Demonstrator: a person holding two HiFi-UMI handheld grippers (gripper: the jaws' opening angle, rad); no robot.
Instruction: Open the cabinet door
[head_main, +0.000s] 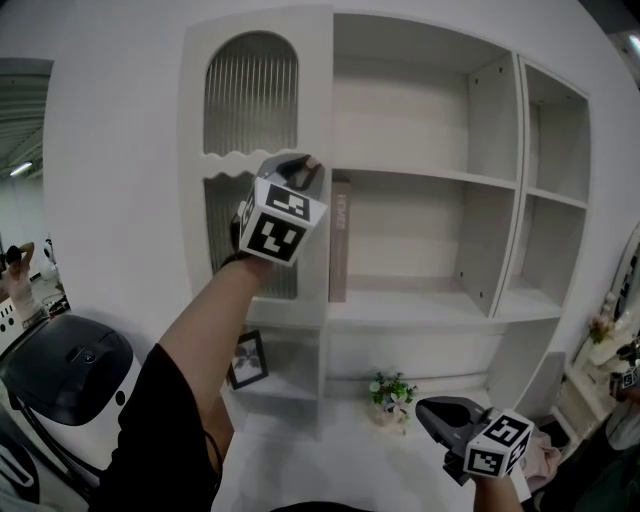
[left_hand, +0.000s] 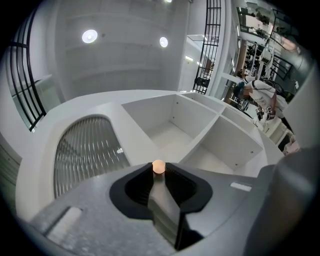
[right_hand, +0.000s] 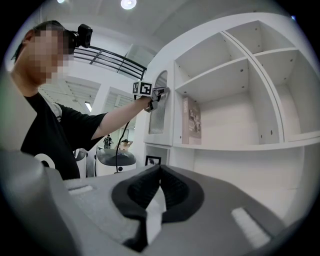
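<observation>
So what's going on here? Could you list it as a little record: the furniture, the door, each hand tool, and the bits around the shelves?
Furniture: white shelf cabinet with open compartments
Door: cabinet door at upper left, arched ribbed glass, looks closed
Left gripper: raised to the door, jaws closed on its small round knob
Right gripper: held low, jaws together, holding nothing
Bits: book upright beside the door; picture frame in the compartment below; flower plant at the cabinet's foot
</observation>
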